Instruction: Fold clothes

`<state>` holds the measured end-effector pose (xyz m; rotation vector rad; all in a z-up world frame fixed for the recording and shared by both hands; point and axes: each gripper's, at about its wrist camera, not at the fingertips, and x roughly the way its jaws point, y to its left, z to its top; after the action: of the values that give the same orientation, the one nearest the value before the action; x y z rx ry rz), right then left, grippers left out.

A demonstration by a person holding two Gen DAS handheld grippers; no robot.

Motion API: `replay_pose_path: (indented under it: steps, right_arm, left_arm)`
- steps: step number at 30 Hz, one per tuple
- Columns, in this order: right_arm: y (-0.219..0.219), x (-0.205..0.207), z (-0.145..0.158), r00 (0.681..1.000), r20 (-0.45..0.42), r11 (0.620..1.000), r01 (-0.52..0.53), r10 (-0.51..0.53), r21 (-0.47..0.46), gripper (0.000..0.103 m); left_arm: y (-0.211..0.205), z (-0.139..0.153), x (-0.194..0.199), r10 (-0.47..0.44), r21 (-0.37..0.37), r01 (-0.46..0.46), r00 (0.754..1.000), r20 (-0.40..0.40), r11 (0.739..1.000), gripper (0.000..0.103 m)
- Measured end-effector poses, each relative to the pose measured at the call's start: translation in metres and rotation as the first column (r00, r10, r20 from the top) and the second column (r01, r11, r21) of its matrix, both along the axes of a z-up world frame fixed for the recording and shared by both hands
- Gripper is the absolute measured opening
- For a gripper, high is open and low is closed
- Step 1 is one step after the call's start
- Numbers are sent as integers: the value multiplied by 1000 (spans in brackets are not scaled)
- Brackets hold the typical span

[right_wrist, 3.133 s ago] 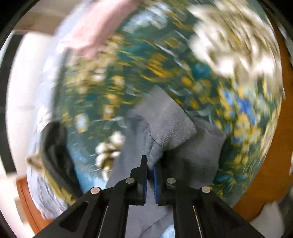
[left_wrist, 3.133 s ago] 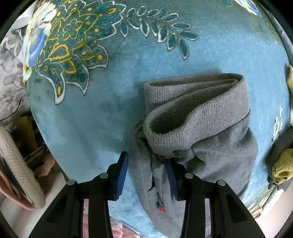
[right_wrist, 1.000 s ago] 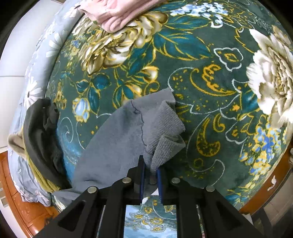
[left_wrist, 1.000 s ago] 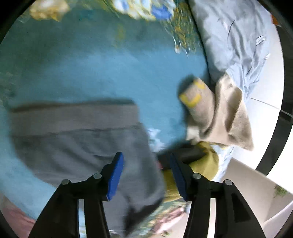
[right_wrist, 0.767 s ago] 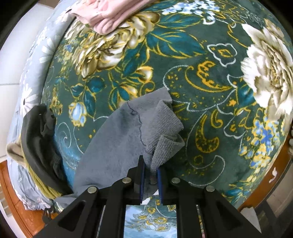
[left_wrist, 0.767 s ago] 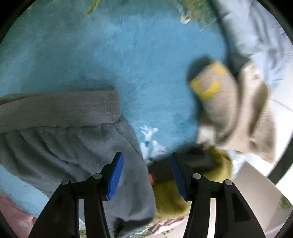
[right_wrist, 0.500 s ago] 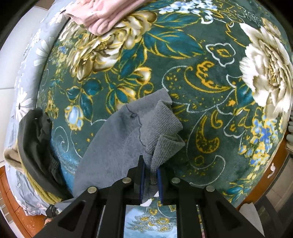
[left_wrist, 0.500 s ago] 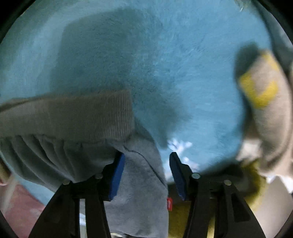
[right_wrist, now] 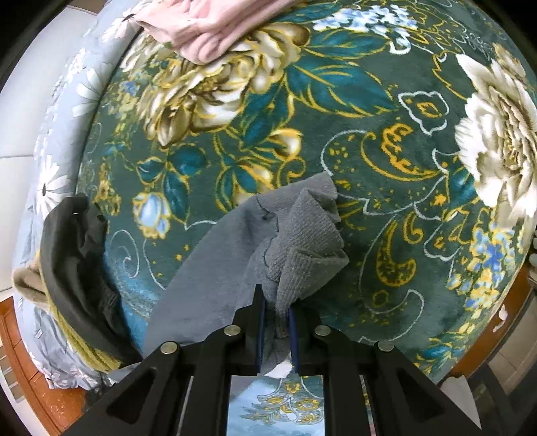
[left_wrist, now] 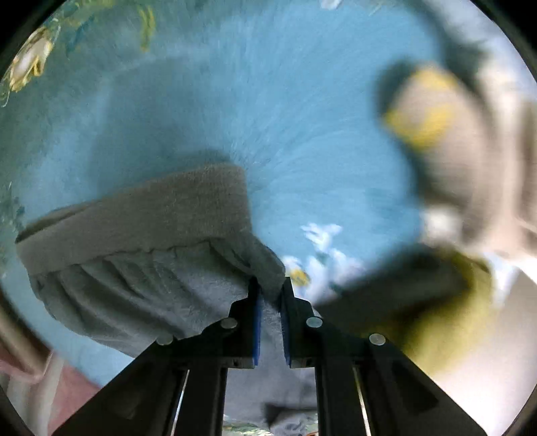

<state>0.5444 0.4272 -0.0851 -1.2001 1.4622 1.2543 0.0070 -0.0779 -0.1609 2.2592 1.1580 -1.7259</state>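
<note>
Grey sweatpants [left_wrist: 144,255] with a ribbed waistband lie on the blue floral blanket [left_wrist: 268,110]. My left gripper [left_wrist: 269,295] is shut on the fabric just below the waistband's right corner. In the right wrist view the same grey sweatpants [right_wrist: 214,265] stretch left and down across the dark green part of the blanket [right_wrist: 335,100]. There my right gripper [right_wrist: 277,310] is shut on a bunched ribbed end of them, lifted a little off the blanket.
A beige garment with yellow marks [left_wrist: 446,127] and a dark and olive pile [left_wrist: 419,295] lie right of the left gripper. The right wrist view has a black garment [right_wrist: 74,268] at the left edge and pink cloth [right_wrist: 214,23] at the top.
My left gripper, open over the sweatpants' edge half a second ago, has moved in and shut on the fabric by the waistband corner. The right gripper has kept its hold and barely moved.
</note>
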Motion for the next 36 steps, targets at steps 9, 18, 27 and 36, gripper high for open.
replay_pose_path:
  steps: [9,18,27,36]
  right_arm:
    - [-6,9,2,1000,4,1000,-25,25,-7,14]
    - [-14,-4,10,990,52,992,-129,129,0,14]
    - [-19,-10,13,984,73,987,-163,161,13,14]
    - [-23,-5,9,981,91,985,-173,171,14,15]
  left_arm:
    - [-108,25,121,227,218,-181,952,-204,959,9]
    - [-157,-25,199,317,182,-287,933,-169,941,9]
    - [-165,-20,178,36,-49,-44,988,-149,998,36]
    - [-193,-31,198,155,28,-153,963,-222,988,68]
